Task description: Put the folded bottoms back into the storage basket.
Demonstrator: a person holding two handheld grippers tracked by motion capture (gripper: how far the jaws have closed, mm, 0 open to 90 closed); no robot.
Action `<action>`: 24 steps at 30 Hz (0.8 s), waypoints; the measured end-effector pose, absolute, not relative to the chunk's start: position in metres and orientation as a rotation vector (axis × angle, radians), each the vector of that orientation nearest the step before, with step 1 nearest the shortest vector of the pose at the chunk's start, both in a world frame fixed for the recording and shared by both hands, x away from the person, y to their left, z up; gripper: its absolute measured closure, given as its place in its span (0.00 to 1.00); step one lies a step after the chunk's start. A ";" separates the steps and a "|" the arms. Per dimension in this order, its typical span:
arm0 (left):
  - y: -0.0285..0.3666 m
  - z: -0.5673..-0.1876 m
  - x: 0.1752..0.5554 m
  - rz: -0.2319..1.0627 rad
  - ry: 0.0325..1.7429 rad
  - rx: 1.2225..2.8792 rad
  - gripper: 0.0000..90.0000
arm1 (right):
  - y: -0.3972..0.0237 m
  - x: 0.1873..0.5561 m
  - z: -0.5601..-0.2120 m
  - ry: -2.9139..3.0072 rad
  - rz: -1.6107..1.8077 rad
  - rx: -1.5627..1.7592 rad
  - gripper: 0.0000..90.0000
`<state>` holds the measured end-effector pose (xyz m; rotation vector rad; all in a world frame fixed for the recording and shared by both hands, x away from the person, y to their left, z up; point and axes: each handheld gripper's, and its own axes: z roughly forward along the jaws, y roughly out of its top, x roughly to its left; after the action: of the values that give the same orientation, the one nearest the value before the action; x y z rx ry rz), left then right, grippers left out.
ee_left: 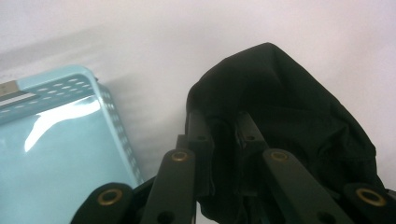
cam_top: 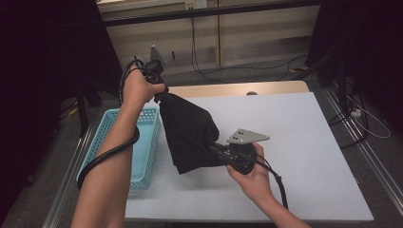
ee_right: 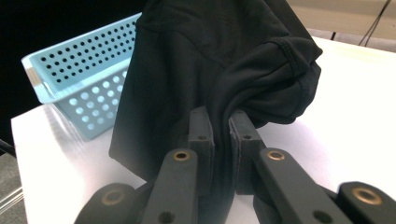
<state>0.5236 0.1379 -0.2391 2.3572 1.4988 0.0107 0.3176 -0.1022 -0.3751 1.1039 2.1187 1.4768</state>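
light: dim, dark edges | glare: basket (ee_left: 56, 140) floor sheen | blur: left gripper view background soft

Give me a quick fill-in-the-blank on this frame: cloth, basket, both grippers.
1. Both grippers are shut on the same ____ cloth.
2. The left gripper holds its end of the cloth ____ than the right gripper holds its end.
3. The perforated basket is light ____.
4. The basket stands on the white table, to the ____ of the cloth in the high view.

Missing words: black; higher; blue; left
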 end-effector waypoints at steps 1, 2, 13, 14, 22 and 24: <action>0.140 -0.238 0.524 0.009 1.507 2.349 0.90 | -0.101 0.318 -0.374 2.117 1.481 1.098 0.91; 0.140 -0.238 0.524 0.009 1.507 2.349 0.90 | -0.101 0.318 -0.374 2.117 1.481 1.098 0.91; 0.158 -0.227 0.524 0.000 1.564 2.321 0.90 | -0.087 0.322 -0.359 2.116 1.519 1.056 0.91; 0.159 -0.226 0.524 0.002 1.569 2.327 0.90 | -0.085 0.322 -0.358 2.114 1.523 1.055 0.91; 0.173 -0.208 0.519 0.031 1.590 2.312 0.90 | -0.073 0.322 -0.350 2.118 1.538 1.016 0.91; 0.178 -0.203 0.517 0.038 1.596 2.307 0.90 | -0.070 0.323 -0.347 2.113 1.551 1.001 0.91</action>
<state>0.5172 0.1784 -0.2030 2.3068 1.5962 0.0375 0.3226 -0.0704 -0.3473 1.0009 2.1132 1.5511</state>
